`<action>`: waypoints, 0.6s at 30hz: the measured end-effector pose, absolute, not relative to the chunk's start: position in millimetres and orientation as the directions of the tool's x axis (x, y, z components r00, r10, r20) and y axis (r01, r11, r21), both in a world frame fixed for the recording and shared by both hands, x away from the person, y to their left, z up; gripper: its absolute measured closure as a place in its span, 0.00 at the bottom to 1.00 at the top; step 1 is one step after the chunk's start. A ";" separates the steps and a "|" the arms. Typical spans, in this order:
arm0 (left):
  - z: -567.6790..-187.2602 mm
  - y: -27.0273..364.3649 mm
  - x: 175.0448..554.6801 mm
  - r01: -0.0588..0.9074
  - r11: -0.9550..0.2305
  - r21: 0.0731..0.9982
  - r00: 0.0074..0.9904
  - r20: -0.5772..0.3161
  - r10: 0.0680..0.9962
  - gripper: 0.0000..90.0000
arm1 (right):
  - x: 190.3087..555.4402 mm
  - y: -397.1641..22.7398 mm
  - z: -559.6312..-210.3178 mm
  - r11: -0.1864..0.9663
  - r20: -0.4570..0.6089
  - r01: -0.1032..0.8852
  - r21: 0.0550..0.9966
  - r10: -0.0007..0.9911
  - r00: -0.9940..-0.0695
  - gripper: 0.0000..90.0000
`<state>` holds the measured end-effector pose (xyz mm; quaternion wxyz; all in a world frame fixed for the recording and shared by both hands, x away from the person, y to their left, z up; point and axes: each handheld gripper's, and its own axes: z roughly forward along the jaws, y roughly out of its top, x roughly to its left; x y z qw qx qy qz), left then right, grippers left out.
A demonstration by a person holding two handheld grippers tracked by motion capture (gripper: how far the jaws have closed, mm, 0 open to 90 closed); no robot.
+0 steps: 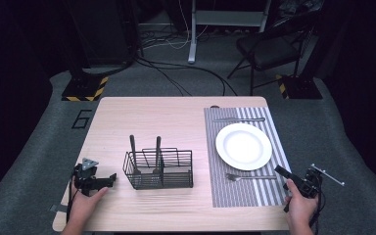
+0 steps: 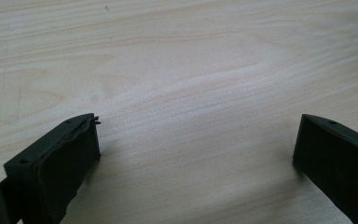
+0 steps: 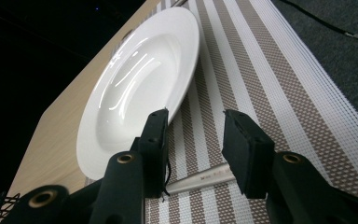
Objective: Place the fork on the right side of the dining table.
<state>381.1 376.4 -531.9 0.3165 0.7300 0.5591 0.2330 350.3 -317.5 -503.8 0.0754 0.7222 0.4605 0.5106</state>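
- At the bench's near right corner, the right claw [image 1: 280,171] stands part open astride the fork [image 1: 251,177] handle on the placemat [image 1: 262,196], pads not pressing; laying cutlery beside the plate [image 1: 244,146] looks underway.
- Next: lift clear without nudging the fork.
- Left claw [image 1: 111,179] rests wide, empty, near the bench's near left corner.

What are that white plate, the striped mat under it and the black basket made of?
Plate: likely glazed ceramic, given its glossy white surface with bright reflections. Mat: looks like woven vinyl or fabric, with a visible mesh weave. Basket: thin black wire, probably coated metal.
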 end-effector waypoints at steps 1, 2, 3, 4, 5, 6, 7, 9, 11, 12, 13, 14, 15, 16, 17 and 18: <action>-531.9 376.4 381.1 0.669 -0.174 0.723 0.266 -0.014 0.964 0.00 | 350.3 -317.5 -503.8 -0.564 0.668 0.588 0.579 0.742 0.054 0.67; -531.9 376.4 381.1 0.669 -0.175 0.723 0.266 -0.014 0.964 0.00 | 351.4 -316.5 -499.8 -0.549 0.655 0.589 0.593 0.754 0.044 0.66; -531.9 376.4 381.1 0.669 -0.175 0.723 0.267 -0.013 0.964 0.00 | 351.9 -316.0 -498.3 -0.549 0.654 0.588 0.595 0.755 0.044 0.65; -531.9 376.4 381.1 0.669 -0.175 0.723 0.266 -0.013 0.964 0.00 | 352.5 -315.9 -496.8 -0.539 0.648 0.592 0.599 0.761 0.037 0.65; -531.9 376.4 381.1 0.669 -0.175 0.723 0.266 -0.013 0.964 0.00 | 352.5 -315.9 -496.8 -0.539 0.648 0.592 0.599 0.761 0.037 0.65; -531.9 376.4 381.1 0.669 -0.175 0.723 0.266 -0.013 0.964 0.00 | 353.5 -314.0 -492.8 -0.527 0.641 0.598 0.604 0.767 0.028 0.65; -531.9 376.4 381.1 0.669 -0.174 0.723 0.266 -0.014 0.964 0.00 | 353.5 -314.0 -492.8 -0.527 0.641 0.598 0.604 0.767 0.028 0.65; -531.9 376.4 381.1 0.669 -0.175 0.723 0.266 -0.014 0.964 0.00 | 354.3 -311.8 -489.6 -0.498 0.624 0.602 0.625 0.782 -0.001 0.65; -531.9 376.4 381.1 0.668 -0.175 0.723 0.267 -0.014 0.964 0.00 | 356.3 -305.1 -482.8 -0.474 0.617 0.610 0.636 0.786 -0.032 0.65; -531.9 376.4 381.1 0.669 -0.175 0.723 0.266 -0.014 0.964 0.00 | 357.1 -302.4 -480.9 -0.456 0.608 0.615 0.643 0.793 -0.046 0.64; -531.9 376.4 381.1 0.669 -0.175 0.723 0.266 -0.013 0.964 0.00 | 357.8 -299.5 -479.1 -0.439 0.598 0.618 0.652 0.799 -0.064 0.64; -531.9 376.4 381.1 0.669 -0.175 0.723 0.266 -0.013 0.964 0.00 | 358.6 -296.3 -477.3 -0.417 0.585 0.624 0.661 0.807 -0.081 0.64; -531.9 376.4 381.1 0.669 -0.174 0.723 0.266 -0.014 0.964 0.00 | 358.6 -296.3 -477.3 -0.417 0.585 0.624 0.661 0.807 -0.081 0.64; -531.9 376.4 381.1 0.669 -0.175 0.723 0.266 -0.014 0.964 0.00 | 359.7 -288.7 -473.7 -0.390 0.571 0.629 0.672 0.814 -0.105 0.64; -531.9 376.4 381.1 0.669 -0.175 0.723 0.266 -0.014 0.964 0.00 | 359.9 -285.1 -472.2 -0.377 0.566 0.632 0.677 0.816 -0.120 0.64; -531.9 376.3 381.1 0.668 -0.174 0.723 0.266 -0.014 0.964 0.00 | 359.9 -285.1 -472.2 -0.377 0.566 0.632 0.677 0.816 -0.120 0.64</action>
